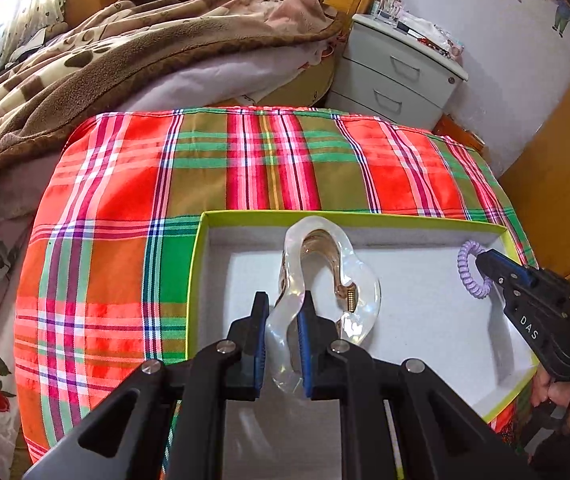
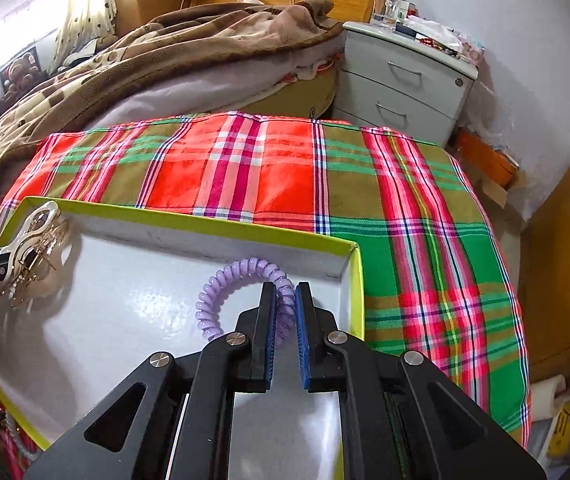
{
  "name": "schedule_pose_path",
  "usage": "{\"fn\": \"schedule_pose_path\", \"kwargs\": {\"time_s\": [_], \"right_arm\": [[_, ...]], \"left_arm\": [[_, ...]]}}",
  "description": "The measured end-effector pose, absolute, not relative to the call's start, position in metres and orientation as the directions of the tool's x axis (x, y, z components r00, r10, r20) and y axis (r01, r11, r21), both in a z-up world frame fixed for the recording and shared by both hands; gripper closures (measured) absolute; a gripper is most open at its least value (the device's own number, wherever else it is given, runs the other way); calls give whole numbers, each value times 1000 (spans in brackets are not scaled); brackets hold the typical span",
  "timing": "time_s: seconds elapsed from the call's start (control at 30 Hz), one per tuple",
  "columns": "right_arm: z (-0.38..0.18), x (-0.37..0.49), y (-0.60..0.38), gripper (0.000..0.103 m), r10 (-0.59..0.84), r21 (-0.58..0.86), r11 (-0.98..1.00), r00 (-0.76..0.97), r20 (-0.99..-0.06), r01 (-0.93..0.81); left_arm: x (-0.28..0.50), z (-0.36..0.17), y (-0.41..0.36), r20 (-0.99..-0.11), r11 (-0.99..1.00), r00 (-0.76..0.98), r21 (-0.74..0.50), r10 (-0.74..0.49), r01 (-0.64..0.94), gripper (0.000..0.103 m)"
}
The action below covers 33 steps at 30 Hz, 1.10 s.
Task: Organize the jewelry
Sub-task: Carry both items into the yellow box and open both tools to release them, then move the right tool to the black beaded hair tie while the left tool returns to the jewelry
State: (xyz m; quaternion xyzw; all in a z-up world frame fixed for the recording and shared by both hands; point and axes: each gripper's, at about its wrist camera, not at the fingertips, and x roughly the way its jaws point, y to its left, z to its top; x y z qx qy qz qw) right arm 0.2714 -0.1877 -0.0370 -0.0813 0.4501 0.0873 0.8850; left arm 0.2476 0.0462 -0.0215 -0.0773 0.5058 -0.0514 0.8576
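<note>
A: In the right wrist view, how much of the left gripper (image 2: 3, 268) shows?

B: Only its tip; the frame's left edge cuts off the rest. The small beaded piece (image 2: 3, 420) at lower left is too small to identify.

A: And the yellow-green box (image 1: 365, 216)?

B: Its near rim is hidden behind the gripper's arms in both views. The clutter on the nightstand (image 1: 401, 64), upper right, is too small to make out.

Bedroom, likely home: bed (image 1: 145, 60), blanket (image 2: 165, 48), nightstand (image 1: 401, 72).

Bedroom: brown blanket (image 1: 125, 40) on bed, grey nightstand (image 2: 405, 76), white wall (image 1: 505, 80).
</note>
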Motion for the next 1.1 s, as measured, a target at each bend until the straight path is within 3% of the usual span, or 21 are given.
{"fn": "schedule_pose_path", "kwargs": {"time_s": [0.1,0.23,0.53,0.7,1.0,1.1], "right_arm": [[-37,272,-186,93,76,-74,970,579,-812,-231],[-37,271,-186,93,82,-63,972,581,-810,-225],[-23,261,-190,86,117,-25,976,619,-776,-216],[-7,246,-196,76,139,2,978,649,-748,-207],[13,194,-202,76,209,74,972,679,-704,-223],[11,175,-200,76,292,141,951,651,-701,-274]], "left_arm": [[247,-22,47,-861,983,482,-184,-163,5,87],[248,-22,50,-863,983,480,-182,-156,-9,73],[239,-12,54,-845,980,507,-198,-168,-6,60],[222,2,54,-826,978,534,-209,-182,10,59],[169,24,58,-785,971,583,-238,-207,24,57],[147,27,62,-769,966,602,-257,-216,18,57]]}}
